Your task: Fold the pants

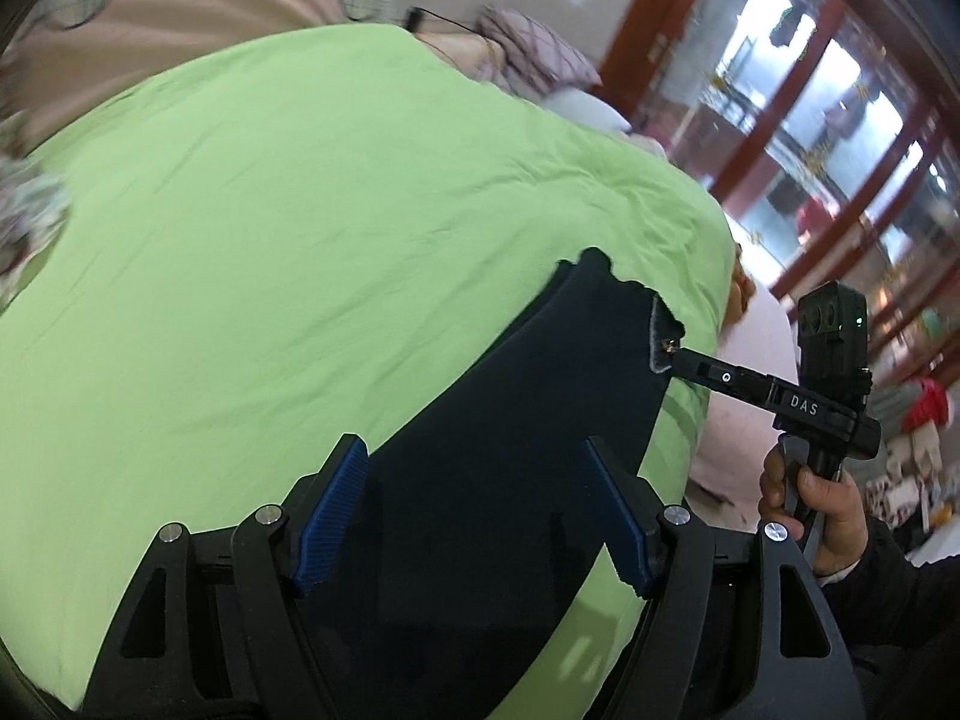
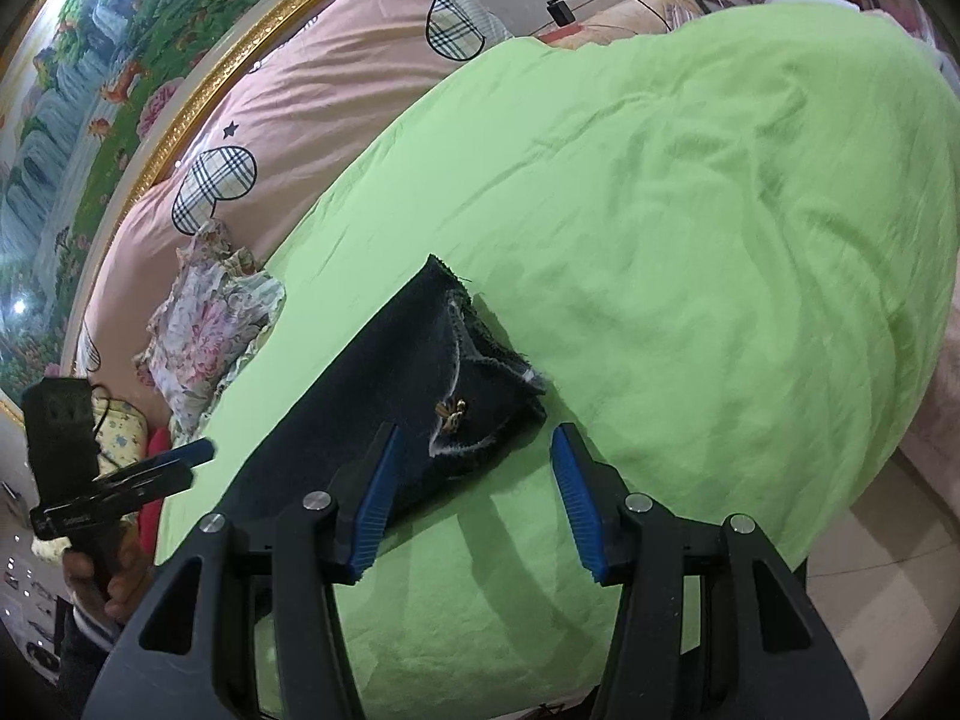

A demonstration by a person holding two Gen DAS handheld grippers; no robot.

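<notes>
Though near, pants (image 1: 510, 390) partly offscreen.

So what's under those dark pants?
The dark pants lie flat on a green bedspread, which shows all around them. Whatever is beneath the spread, or right under the pants themselves, is covered and cannot be seen.

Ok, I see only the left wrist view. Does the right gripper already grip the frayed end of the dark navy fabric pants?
Observer: No. The right wrist view shows the right gripper with jaws apart. The frayed end of the dark navy pants lies unpinched ahead of them.
Operator: And does my left gripper touch the pants?
Observer: It seems not. The left gripper shows beside their edge, with light green cloth bedsheet visible between.
</notes>
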